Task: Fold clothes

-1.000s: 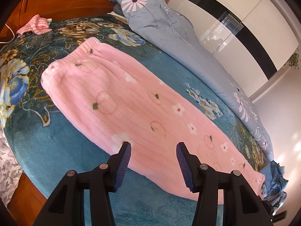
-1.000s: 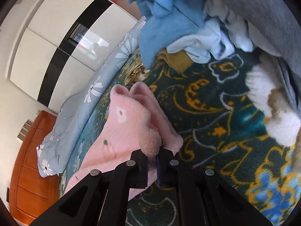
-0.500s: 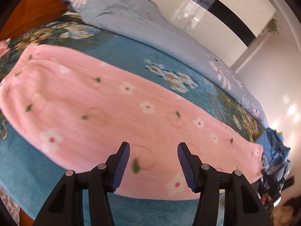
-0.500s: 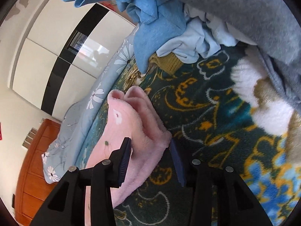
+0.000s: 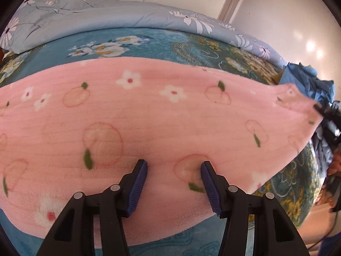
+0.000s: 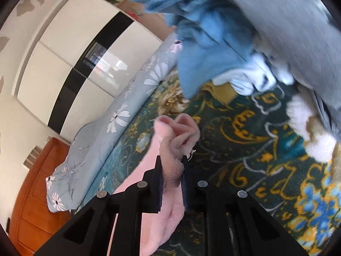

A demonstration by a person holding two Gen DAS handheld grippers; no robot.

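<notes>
Pink fleece garment [image 5: 162,115] spans the bed: right claw [image 6: 172,179] closing on its bunched end, left claw [image 5: 173,179] half-open mid-cloth; lifting evenly should fold cleanly.

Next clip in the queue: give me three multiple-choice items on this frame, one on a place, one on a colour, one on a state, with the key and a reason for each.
1. Where does the pink garment lie?
A. on the teal floral blanket
B. on a wooden floor
C. inside a basket

2. What colour are the flowers printed on the pink garment?
A. black
B. white
C. purple

3. What are the left gripper's jaws doing?
A. clamped on a blue cloth
C. holding a pillow
B. standing apart over the garment, nothing pinched

Key:
1 A, the teal blanket shows all round the garment.
2 B, white blossoms with red centres dot the fleece.
3 B, the left gripper has pink fleece showing flat in the gap between its pads; the right gripper, by contrast, is closing on the garment's end.
</notes>
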